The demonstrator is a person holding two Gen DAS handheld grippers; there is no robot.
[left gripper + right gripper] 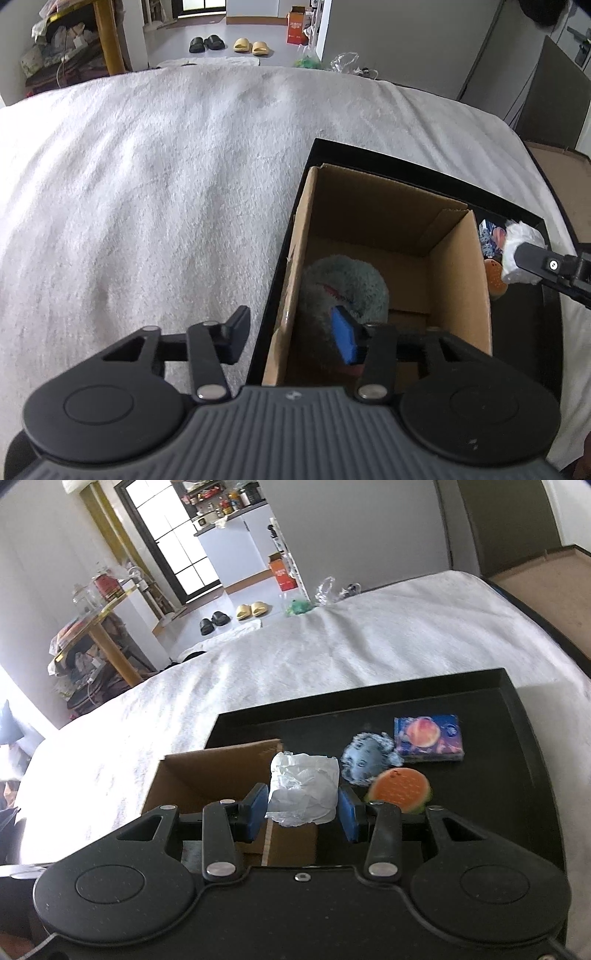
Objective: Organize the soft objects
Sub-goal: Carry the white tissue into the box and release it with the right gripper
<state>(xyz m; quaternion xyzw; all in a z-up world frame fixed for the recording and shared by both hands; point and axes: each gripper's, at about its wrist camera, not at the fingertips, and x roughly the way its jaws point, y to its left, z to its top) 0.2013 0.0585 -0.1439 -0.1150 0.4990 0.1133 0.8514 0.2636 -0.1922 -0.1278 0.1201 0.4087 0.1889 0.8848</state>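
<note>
An open cardboard box stands on a black tray on a white-covered bed. A grey-green plush toy lies inside the box. My left gripper is open, straddling the box's left wall, one finger inside by the plush. My right gripper is shut on a crumpled white tissue wad, held above the box's right edge; it also shows in the left wrist view. On the tray lie a watermelon-slice toy, a blue-grey face-shaped piece and a tissue pack.
The white blanket covers the bed to the left and beyond the tray. Past the bed's far edge are plastic bags, slippers on the floor and a cluttered wooden table.
</note>
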